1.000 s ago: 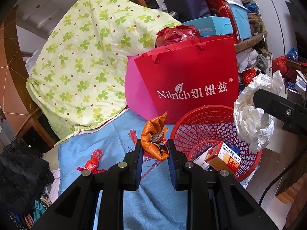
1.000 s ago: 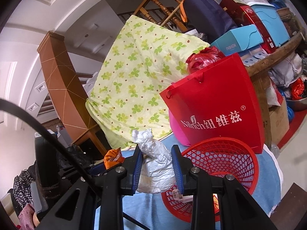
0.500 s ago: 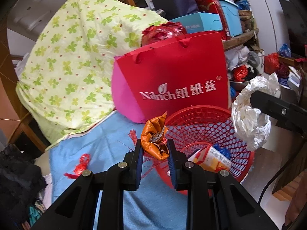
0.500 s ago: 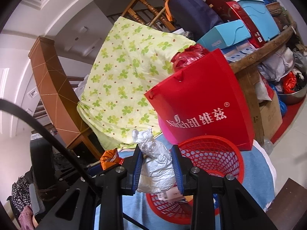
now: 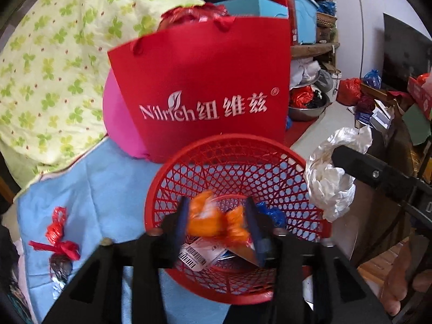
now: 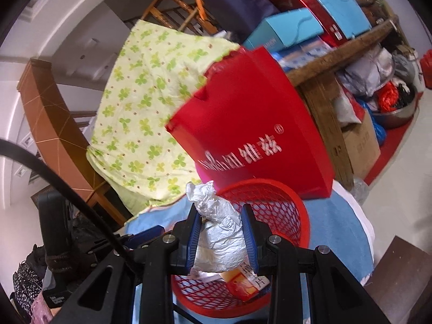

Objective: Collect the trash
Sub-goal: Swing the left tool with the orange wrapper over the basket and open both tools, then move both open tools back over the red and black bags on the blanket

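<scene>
Both grippers have dropped toward the red mesh basket point(image 5: 232, 162) since the earlier frames, and the left gripper point(image 5: 216, 224) now hangs over its opening rather than beside it. Its jaws have just been opening: the orange wrapper point(image 5: 213, 221), blurred, sits between the blue pads, and a gap shows on the left side, so the pads no longer press it. Below it in the basket lie a barcoded white packet point(image 5: 197, 253) and a blue scrap point(image 5: 272, 213). The right gripper point(image 6: 221, 237) is clamped on a crumpled white plastic bag point(image 6: 221, 232) at the basket's near rim, above an orange-and-yellow carton point(image 6: 245, 283) inside. Behind the basket stands a red Nilrich gift bag point(image 5: 205, 86), touching it, with a clover-print quilt point(image 5: 54, 62) further back. On the blue cloth point(image 5: 108, 178), well left of the basket, lies a red-and-silver wrapper point(image 5: 59, 243).
</scene>
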The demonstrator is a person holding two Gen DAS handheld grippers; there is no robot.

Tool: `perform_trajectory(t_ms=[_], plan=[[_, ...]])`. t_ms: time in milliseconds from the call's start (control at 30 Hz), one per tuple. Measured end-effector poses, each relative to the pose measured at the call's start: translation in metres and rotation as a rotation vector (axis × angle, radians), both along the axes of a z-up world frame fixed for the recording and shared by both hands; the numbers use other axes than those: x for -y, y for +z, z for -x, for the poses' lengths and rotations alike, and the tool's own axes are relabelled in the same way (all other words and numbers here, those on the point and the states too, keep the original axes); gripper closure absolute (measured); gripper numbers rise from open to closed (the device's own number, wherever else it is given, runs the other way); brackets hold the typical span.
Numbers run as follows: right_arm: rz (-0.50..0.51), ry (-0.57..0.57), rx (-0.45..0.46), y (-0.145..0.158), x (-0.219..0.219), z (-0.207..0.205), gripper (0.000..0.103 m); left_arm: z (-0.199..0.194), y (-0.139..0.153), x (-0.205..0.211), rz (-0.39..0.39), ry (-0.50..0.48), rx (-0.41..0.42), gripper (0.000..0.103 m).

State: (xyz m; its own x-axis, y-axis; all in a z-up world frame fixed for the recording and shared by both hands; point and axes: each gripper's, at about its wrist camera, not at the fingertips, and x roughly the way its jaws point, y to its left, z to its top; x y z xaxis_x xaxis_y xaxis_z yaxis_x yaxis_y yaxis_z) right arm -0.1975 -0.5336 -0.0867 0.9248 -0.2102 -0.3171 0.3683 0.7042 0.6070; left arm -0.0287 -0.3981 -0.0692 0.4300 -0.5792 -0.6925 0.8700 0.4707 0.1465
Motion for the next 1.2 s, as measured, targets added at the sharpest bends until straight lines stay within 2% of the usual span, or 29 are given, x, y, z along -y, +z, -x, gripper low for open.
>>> perform_trajectory(t_ms=[200, 267, 300, 333, 500, 600, 833, 1033, 1200], plan=[[-0.101, 0.001, -0.064, -0.031, 0.029, -0.027, 0.069, -0.005, -0.011, -0.009, -0.024, 0.008, 0.009, 0.046], [-0.132, -0.004, -0.081, -0.04, 0.036, -0.034, 0.06, -0.006, -0.01, -0.018, -0.027, 0.016, 0.014, 0.044], [-0.145, -0.009, -0.085, -0.043, 0.037, -0.036, 0.045, -0.007, -0.011, -0.023, -0.027, 0.021, 0.014, 0.042], [-0.157, -0.013, -0.075, -0.046, 0.037, -0.036, 0.039, -0.008, -0.011, -0.027, -0.028, 0.025, 0.013, 0.041], [-0.103, -0.01, -0.06, -0.039, 0.021, -0.034, 0.039, -0.015, -0.015, -0.055, -0.061, 0.089, 0.02, 0.04], [-0.088, 0.004, -0.051, -0.033, 0.013, -0.033, 0.039, -0.02, -0.018, -0.075, -0.064, 0.119, 0.0, 0.04], [-0.028, 0.062, -0.028, -0.007, -0.021, -0.044, 0.039, -0.028, -0.017, -0.122, -0.055, 0.192, 0.033, 0.04], [0.076, 0.186, -0.019, 0.021, -0.072, -0.07, 0.039, -0.043, -0.027, -0.172, -0.053, 0.284, 0.034, 0.04], [0.116, 0.295, -0.034, 0.029, -0.112, -0.097, 0.039, -0.065, -0.045, -0.226, -0.06, 0.405, -0.011, 0.04]])
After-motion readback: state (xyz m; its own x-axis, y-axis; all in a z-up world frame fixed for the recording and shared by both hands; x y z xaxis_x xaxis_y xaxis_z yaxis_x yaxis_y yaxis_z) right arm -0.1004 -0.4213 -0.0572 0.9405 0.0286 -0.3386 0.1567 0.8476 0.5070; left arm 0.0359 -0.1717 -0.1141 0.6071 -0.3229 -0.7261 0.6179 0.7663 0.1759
